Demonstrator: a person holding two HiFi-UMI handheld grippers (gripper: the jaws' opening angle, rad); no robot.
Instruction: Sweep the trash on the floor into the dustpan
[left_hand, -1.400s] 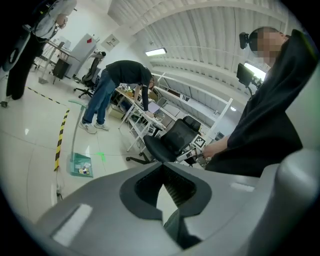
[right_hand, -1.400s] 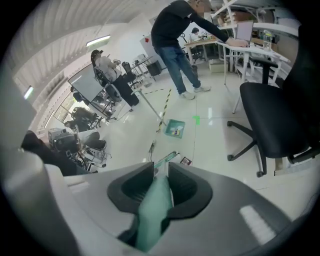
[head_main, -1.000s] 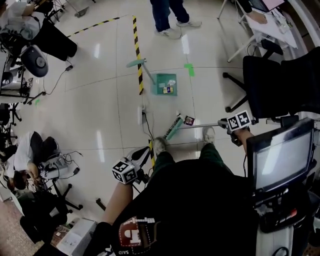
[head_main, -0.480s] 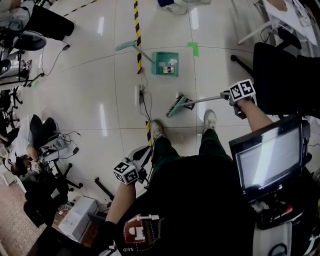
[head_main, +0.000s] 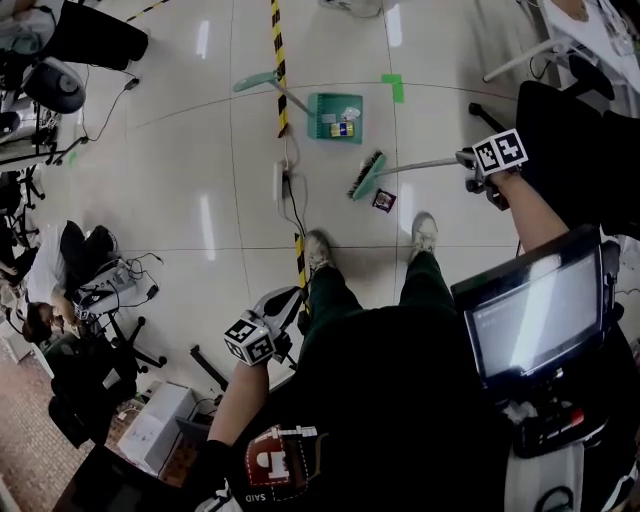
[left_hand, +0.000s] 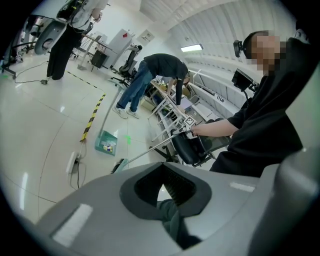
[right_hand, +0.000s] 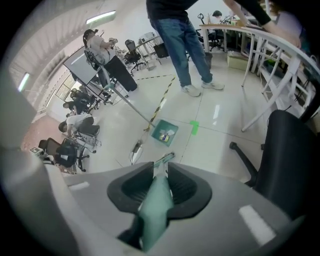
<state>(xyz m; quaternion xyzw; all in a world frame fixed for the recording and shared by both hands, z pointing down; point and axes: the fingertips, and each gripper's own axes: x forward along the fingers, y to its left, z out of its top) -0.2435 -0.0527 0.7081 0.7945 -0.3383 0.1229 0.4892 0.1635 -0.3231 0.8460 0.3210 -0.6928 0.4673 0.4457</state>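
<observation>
A green dustpan (head_main: 334, 117) lies on the pale floor holding a few scraps, its long handle (head_main: 258, 82) running up-left. It also shows as a dustpan (right_hand: 164, 133) in the right gripper view and a small dustpan (left_hand: 106, 143) in the left gripper view. The green broom head (head_main: 366, 176) sits between the dustpan and a dark wrapper (head_main: 383, 201), which lies just on my side of it. My right gripper (head_main: 472, 160) is shut on the broom handle (right_hand: 156, 200). My left gripper (head_main: 285, 305) hangs by my left leg, jaws slightly apart and holding nothing.
Yellow-black tape (head_main: 278, 60) runs past the dustpan. A power strip with a cable (head_main: 281, 185) lies left of the broom. A black office chair (head_main: 575, 130) and a monitor (head_main: 525, 315) stand at my right. A person (head_main: 60, 270) crouches at the left; another (right_hand: 180, 45) stands beyond the dustpan.
The broom head has moved away from my feet toward the dustpan. It has passed the dark wrapper, which stays where it lay. My left gripper has not moved.
</observation>
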